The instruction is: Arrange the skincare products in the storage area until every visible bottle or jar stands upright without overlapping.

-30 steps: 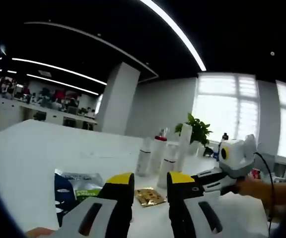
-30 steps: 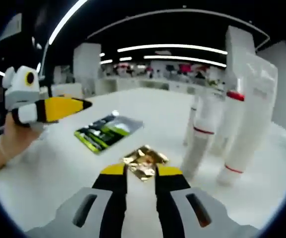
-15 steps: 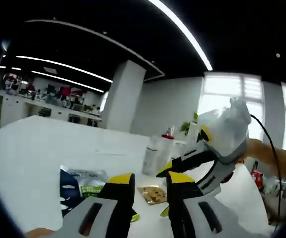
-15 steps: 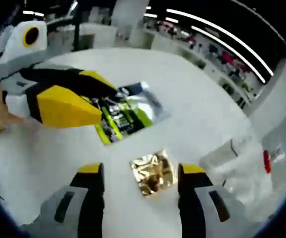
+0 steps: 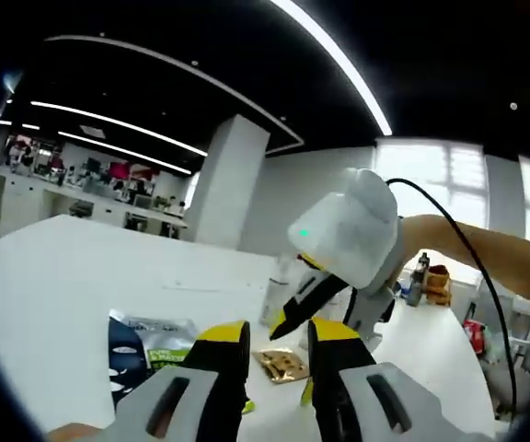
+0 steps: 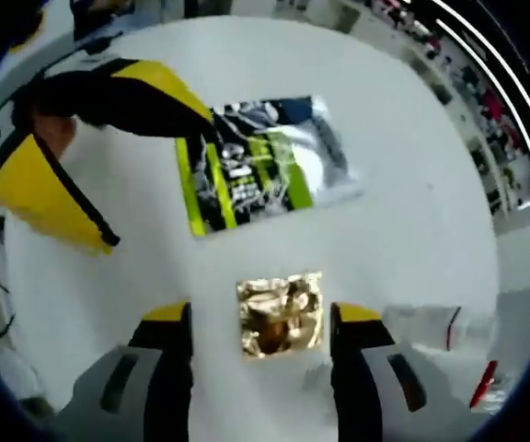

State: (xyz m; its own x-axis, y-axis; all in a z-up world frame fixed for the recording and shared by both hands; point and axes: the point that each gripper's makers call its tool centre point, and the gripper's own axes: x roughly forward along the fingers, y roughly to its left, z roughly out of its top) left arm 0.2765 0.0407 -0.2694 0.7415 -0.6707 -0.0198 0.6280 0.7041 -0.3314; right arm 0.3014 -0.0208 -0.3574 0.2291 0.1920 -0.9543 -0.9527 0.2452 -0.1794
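Observation:
A gold foil sachet [image 6: 280,313] lies flat on the white table [image 6: 412,184], and my right gripper [image 6: 260,313] hangs open above it, a jaw on either side. A green and blue sachet [image 6: 256,166] lies just beyond. White bottles with red bands [image 6: 431,322] stand at the right edge of the right gripper view. My left gripper [image 5: 279,336] is open with nothing in it, low over the table near the green sachet [image 5: 145,345] and the gold sachet [image 5: 282,364]. In the left gripper view the right gripper [image 5: 293,313] points down and hides most of the bottles [image 5: 279,276].
The left gripper [image 6: 90,138] comes in at the upper left of the right gripper view, jaws apart, close to the green sachet. A person's arm [image 5: 486,258] reaches in from the right. Small dark bottles [image 5: 419,276] stand far back by the window. Bare table [image 5: 63,276] spreads to the left.
The right gripper has opened its jaws, swung over the gold sachet and tipped down onto it. In the left gripper view it has come in front of the bottles.

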